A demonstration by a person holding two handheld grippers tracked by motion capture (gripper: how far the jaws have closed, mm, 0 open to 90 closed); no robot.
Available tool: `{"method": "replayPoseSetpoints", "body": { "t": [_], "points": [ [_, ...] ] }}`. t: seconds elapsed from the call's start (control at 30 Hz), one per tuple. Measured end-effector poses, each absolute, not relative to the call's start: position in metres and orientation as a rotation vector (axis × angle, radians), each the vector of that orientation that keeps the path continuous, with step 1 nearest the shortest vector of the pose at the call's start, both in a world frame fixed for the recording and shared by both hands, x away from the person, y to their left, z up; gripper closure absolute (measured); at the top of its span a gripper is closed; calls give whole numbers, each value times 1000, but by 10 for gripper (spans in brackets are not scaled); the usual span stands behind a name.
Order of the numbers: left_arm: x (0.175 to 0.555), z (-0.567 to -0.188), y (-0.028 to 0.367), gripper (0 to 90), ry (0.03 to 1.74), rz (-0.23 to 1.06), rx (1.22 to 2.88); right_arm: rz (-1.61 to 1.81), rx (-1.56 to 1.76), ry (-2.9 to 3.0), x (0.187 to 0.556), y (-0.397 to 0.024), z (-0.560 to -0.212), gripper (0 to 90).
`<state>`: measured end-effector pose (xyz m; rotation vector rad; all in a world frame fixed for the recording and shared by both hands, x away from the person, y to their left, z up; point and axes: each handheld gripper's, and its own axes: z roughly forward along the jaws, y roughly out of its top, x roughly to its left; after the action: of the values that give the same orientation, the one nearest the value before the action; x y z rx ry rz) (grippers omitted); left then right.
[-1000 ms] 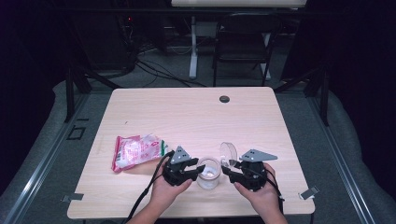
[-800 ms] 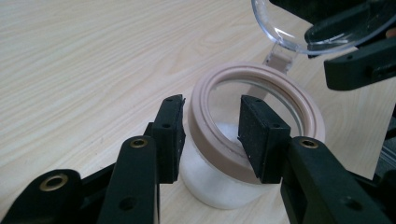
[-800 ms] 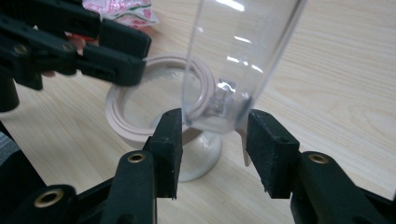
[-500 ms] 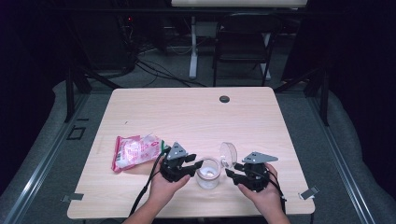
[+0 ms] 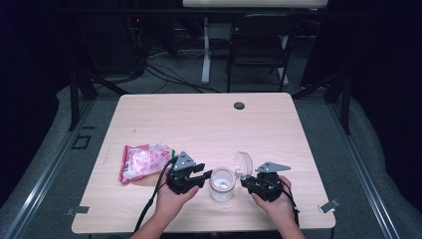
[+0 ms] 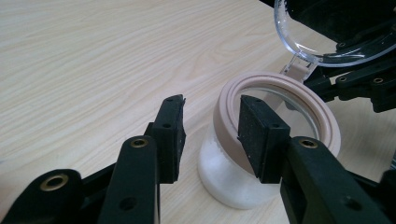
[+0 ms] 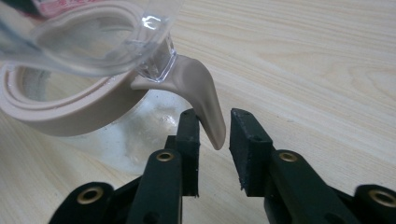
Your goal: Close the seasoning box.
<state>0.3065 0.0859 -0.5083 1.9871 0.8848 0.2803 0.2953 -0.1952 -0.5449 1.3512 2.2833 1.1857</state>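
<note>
Both grippers at the jar, lid up, neither clamped.

Left gripper jaws apart, straddling the near wall of the jar: one pad outside the tan rim, the other over the mouth, gap visible on the outer side. Looks set to brace the jar, no squeeze yet. Right gripper jaws also apart, with the tan hinge tab hanging between them, near the left pad; can't tell if touching. Clear lid stands tipped open above that tab, so the right side is likely working the lid via the tab. Jar sits on the bench at the near edge between both hands, white powder in the bottom. Pink-and-white packet lies just left of the left gripper, well off the jar. A dark round grommet sits far back. Nothing blocks either approach; the raised lid crowds the space above the right gripper.
</note>
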Motion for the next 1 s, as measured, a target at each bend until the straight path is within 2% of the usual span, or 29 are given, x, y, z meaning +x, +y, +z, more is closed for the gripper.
{"method": "replayPoseSetpoints", "body": {
  "t": [0.13,0.77,1.0],
  "points": [
    [305,-508,91,610,903,282,1979,1199,1351,2269,298,-195,-543,822],
    [296,-504,148,607,1076,367,1896,1288,1460,2269,342,-196,-542,839],
    [292,-500,177,567,1132,453,1837,1304,1492,2269,356,-191,-543,844]
  ]
}}
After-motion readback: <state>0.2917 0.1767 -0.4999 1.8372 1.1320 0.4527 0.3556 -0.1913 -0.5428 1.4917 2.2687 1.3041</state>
